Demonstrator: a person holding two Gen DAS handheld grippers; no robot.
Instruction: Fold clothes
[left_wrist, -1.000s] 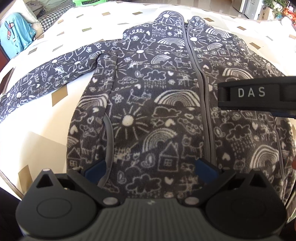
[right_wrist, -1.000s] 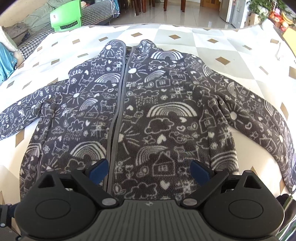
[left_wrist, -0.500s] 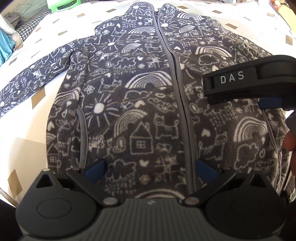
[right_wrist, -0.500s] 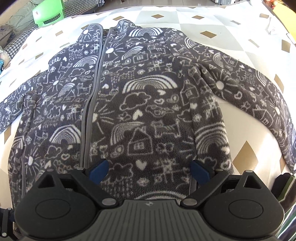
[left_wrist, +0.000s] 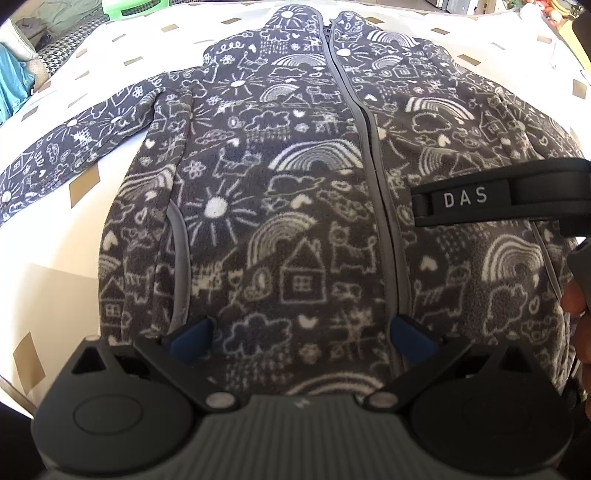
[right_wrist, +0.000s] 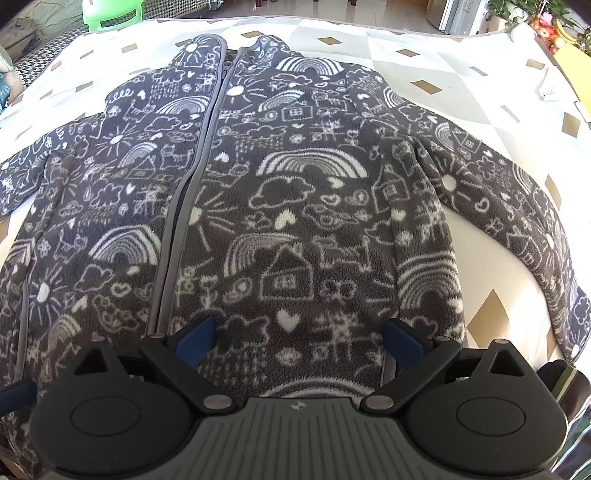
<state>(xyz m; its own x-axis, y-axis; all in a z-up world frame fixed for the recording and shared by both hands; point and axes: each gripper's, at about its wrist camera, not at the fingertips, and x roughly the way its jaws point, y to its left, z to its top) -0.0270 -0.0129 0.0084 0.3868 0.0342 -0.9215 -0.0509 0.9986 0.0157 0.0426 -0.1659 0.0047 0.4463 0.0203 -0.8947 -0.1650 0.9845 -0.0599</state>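
A dark grey fleece jacket (left_wrist: 295, 192) with white doodle prints lies flat, zipped, front up, sleeves spread out. It also fills the right wrist view (right_wrist: 295, 206). My left gripper (left_wrist: 301, 338) is open and empty, hovering over the hem left of the zip. My right gripper (right_wrist: 299, 339) is open and empty over the hem right of the zip. The right gripper's black body marked DAS (left_wrist: 498, 199) shows at the right edge of the left wrist view.
The jacket lies on a white cloth with gold diamonds (right_wrist: 424, 62). A green plastic stool (right_wrist: 110, 16) stands beyond the far left corner. A blue item (left_wrist: 14, 88) lies far left. A striped thing (right_wrist: 569, 402) sits at the near right edge.
Both grippers have shifted slightly over the hem, with the view pulling back a little from the jacket. Both stay open. The jacket has not moved.
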